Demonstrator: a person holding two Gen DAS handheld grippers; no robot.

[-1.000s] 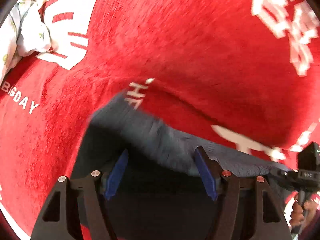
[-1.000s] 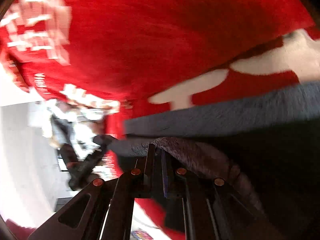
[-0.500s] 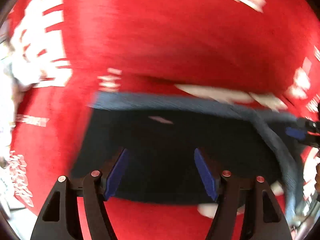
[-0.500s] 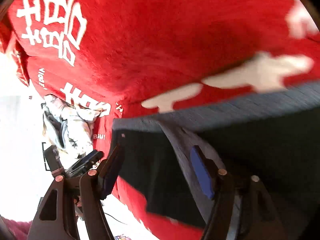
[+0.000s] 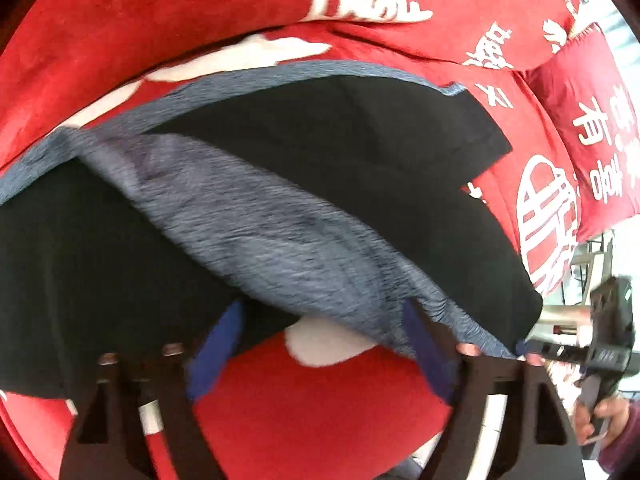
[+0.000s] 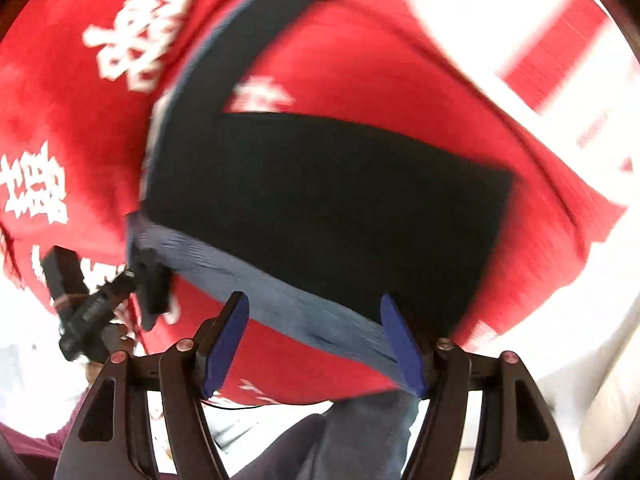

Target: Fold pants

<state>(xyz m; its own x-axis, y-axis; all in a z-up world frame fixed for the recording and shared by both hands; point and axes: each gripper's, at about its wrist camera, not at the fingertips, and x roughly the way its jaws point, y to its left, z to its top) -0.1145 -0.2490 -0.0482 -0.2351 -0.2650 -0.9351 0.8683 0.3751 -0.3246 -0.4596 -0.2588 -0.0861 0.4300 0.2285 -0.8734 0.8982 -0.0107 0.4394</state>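
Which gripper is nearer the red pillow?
Right. The right gripper is at the pants edge nearest the pillow; the left gripper, jaws just opening, empty, hovers mid-pants.

Matt black pants (image 5: 360, 152) with heathered grey waistband, fuzzy red blanket (image 5: 160, 20)

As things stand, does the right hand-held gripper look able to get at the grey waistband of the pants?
Probably yes. The right hand-held gripper is open, and the grey waistband lies on the red blanket just beyond its pads with nothing across it.
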